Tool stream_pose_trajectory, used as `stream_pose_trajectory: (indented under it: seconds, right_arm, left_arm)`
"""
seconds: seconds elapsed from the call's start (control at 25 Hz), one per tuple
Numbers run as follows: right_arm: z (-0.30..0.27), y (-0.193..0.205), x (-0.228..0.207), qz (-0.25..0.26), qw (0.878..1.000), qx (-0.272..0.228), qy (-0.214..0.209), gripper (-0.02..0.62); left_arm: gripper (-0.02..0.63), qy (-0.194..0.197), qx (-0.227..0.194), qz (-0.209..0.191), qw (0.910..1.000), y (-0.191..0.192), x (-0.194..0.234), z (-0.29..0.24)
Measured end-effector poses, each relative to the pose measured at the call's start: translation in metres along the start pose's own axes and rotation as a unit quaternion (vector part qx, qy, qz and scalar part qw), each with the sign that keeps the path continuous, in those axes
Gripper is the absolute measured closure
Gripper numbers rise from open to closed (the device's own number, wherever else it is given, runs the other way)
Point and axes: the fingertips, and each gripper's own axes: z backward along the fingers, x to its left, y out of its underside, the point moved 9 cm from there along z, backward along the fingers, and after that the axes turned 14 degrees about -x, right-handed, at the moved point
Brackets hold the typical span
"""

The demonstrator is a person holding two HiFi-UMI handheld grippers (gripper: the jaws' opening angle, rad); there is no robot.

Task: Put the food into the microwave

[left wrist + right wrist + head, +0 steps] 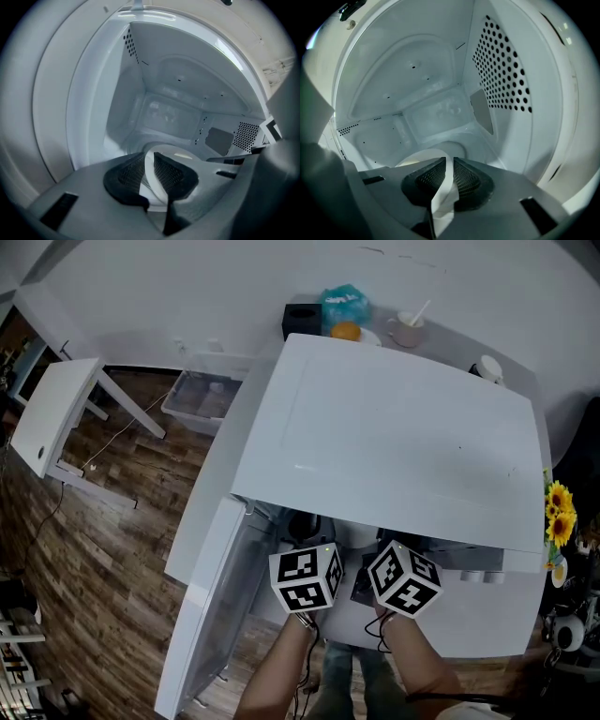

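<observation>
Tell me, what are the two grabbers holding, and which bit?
A round white plate, by its rim. The left gripper pinches one side of the rim and the right gripper another, inside the white microwave.

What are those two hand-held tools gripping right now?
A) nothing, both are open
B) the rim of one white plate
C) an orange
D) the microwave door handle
B: the left tool and right tool each have their jaws closed on the rim of the white plate, inside the microwave.
</observation>
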Motion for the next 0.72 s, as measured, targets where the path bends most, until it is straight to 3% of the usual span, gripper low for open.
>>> stream_pose_trajectory:
  seconds: [0.32,0.72]
  right_arm:
    - [0.001,0.0,-0.002,-0.009,1.0,-0.005,-0.005,0.537]
    - [0.012,-0.004,0.002,0.019,0.998,-0.012,-0.051,0.537]
  left_arm:
    - [0.543,0.005,-0.002,-0.005,1.0,0.001,-0.005,0.0]
    - [0.543,-0.015,-0.008,-0.001,0.9999,0.001,-0.006,0.018]
